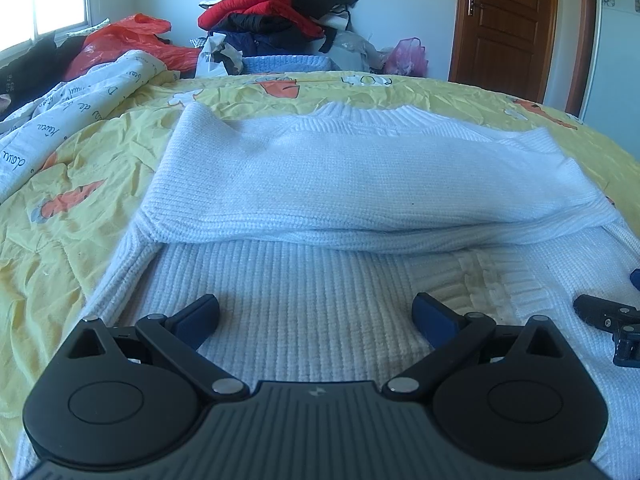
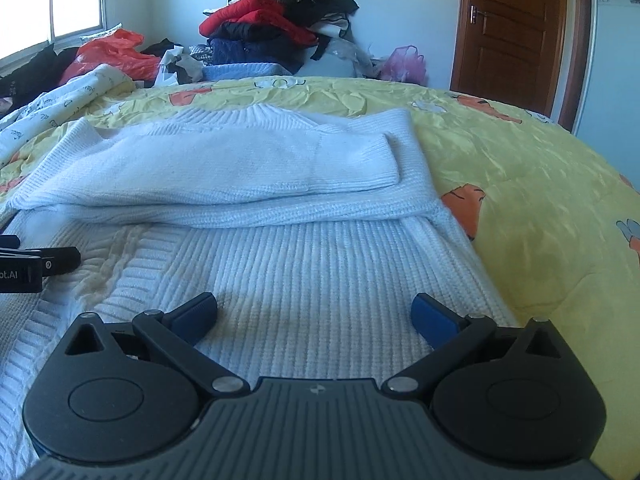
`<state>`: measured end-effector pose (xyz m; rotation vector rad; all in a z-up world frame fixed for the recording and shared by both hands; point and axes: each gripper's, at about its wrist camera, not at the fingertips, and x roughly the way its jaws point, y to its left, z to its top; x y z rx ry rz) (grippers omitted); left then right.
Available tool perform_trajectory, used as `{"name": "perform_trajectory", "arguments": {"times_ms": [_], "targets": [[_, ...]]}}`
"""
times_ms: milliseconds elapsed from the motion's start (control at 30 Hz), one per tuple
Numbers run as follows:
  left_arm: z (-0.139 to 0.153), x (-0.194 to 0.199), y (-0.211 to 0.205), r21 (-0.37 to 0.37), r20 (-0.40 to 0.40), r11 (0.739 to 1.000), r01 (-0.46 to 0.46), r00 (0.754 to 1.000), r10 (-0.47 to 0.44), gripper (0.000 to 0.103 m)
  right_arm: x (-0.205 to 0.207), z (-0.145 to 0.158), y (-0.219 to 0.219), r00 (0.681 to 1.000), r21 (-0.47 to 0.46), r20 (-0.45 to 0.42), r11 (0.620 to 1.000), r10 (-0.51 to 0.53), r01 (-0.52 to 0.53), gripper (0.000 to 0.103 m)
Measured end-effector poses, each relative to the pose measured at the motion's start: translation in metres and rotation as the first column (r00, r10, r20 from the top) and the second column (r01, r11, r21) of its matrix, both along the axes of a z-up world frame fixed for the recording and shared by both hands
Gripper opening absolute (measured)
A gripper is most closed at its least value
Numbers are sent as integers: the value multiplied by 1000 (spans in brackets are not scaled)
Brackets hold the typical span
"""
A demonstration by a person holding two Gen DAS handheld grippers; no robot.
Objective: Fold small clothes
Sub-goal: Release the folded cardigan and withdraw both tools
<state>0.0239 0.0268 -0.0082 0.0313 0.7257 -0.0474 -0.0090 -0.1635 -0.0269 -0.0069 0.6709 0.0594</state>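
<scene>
A white knit sweater [image 1: 320,184] lies flat on the yellow bedspread [image 1: 80,208], its sleeves folded across the chest and its ribbed hem nearest me. My left gripper [image 1: 316,312] hovers open over the hem's left part, nothing between its blue pads. In the right wrist view the same sweater [image 2: 260,168] shows both sleeves stacked, the cuff ending at the right. My right gripper [image 2: 314,312] is open above the hem's right part and holds nothing. Each gripper shows at the edge of the other's view: the right gripper [image 1: 608,320], the left gripper [image 2: 36,266].
A printed white quilt [image 1: 60,108] is bunched at the bed's left. Behind the bed sit a tall heap of clothes [image 1: 276,12], orange plastic bags [image 1: 128,40] and a pink bag [image 1: 406,56]. A brown door [image 1: 508,16] is at the right.
</scene>
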Motion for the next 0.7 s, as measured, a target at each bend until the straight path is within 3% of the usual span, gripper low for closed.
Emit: {"name": "perform_trajectory", "arguments": {"times_ms": [267, 400, 700], "targets": [[1, -3, -2, 9, -12, 1000, -5, 1000, 5, 103, 0, 0, -1, 1000, 10, 0, 1000, 1, -1, 101], [3, -25, -3, 32, -29, 999, 22, 999, -21, 103, 0, 1, -2, 1000, 15, -3, 1000, 2, -2, 101], [-1, -40, 1, 17, 1, 999, 46, 999, -47, 103, 1, 1, -3, 1000, 14, -2, 1000, 3, -3, 101]]}}
